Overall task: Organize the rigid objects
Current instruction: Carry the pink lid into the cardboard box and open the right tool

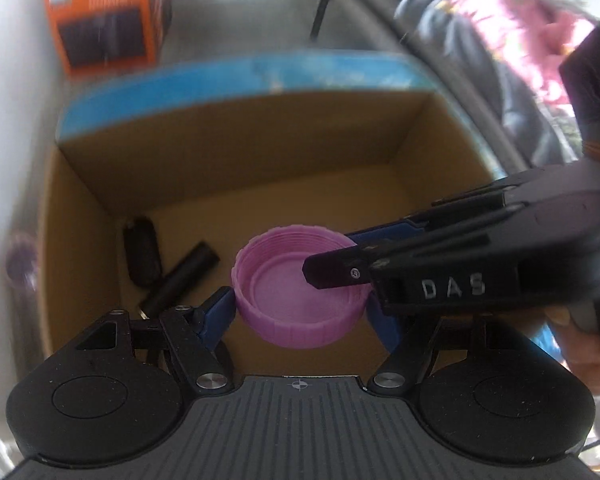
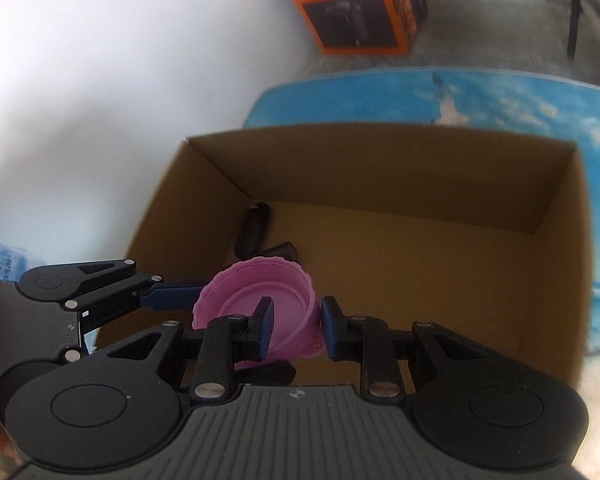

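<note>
- A pink screw lid [image 1: 300,292], threads showing and open side up, hangs above a cardboard box [image 1: 80,220], low in the centre of the left wrist view.
- The left gripper [image 1: 302,306] spans the lid across its full width, one blue finger on each side of the ribbed rim; it appears to be clamped on the lid, bearing its weight.
- The right gripper [image 2: 294,330], entering from the right of the left wrist view, straddles the lid's wall with one finger [image 2: 265,330] inside the cup and the other outside. A small gap shows beside the outer pad, so whether it truly grips cannot be told.
- Judgement: two tools on one lid points to a hand-over or a joint lowering over the box, so the lid drops in flat rather than tumbling.
- Already in the box, in its far left corner, lie a dark oval object [image 1: 142,250] and a black cylinder [image 1: 180,276], close together; the rest of the box floor shows bare.
- The box sits on a mat printed with blue sky and a seagull [image 2: 500,96], seen along the upper edge of both views.
- Beyond it, an orange retail carton [image 2: 352,4] stands on a grey floor by a white wall, upper centre of the right wrist view.
- Dark and pink fabric [image 1: 520,32] blurs across the upper right of the left wrist view.
</note>
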Motion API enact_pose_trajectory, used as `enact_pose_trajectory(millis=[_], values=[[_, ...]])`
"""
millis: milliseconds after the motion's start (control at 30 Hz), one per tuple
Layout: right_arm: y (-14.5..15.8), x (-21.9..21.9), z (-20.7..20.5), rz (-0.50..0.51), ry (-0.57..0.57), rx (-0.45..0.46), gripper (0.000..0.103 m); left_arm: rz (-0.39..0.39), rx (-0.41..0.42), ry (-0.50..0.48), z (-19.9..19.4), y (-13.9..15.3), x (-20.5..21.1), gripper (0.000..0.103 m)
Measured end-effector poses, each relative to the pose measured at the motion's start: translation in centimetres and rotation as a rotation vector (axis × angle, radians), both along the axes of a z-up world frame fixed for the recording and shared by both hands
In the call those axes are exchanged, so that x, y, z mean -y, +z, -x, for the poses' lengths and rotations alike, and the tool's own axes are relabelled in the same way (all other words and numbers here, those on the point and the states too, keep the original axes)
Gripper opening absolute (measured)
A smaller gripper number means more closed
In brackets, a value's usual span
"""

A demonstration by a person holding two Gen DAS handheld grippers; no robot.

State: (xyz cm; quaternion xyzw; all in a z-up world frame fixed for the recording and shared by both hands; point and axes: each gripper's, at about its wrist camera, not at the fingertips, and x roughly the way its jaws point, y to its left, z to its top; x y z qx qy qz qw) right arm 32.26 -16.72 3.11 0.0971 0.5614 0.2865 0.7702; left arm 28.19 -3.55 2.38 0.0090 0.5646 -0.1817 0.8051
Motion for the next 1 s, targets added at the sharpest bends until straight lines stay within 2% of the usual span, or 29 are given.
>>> enact_pose_trajectory(millis=[133, 200, 400, 667, 800, 1000], values=[[-2.0, -1.7, -2.0, 0.058, 0.058, -0.056, 0.027, -0.042, -0.125, 0.013, -2.4, -2.3, -0.2, 0.072], [-2.7, -2.4, -2.7, 0.08, 0.085, -0.066, 0.027, -0.068, -0.162, 0.017, -3.1, -3.2, -0.2, 0.073], [-4.0, -4.4, -4.1, 0.109, 0.106, -0.08, 0.027, -0.142, -0.174, 0.041, -4.3, -4.3, -0.6, 0.072], [-4.6, -5.1, -5.5, 0.077, 0.059, -0.042, 0.027, -0.182, -0.079, 0.076, -4.7, -3.9, -1.4, 0.074], [-4.6, -4.7, -5.5, 0.083, 0.019, -0.009, 0.028, -0.218, -0.014, 0.069, -4.1, -3.1, -1.3, 0.084], [-0.5, -1.9, -4.1, 0.024, -0.033, 0.085, 0.029, -0.187, 0.062, 0.059, -1.8, -0.5, -1.4, 0.089]])
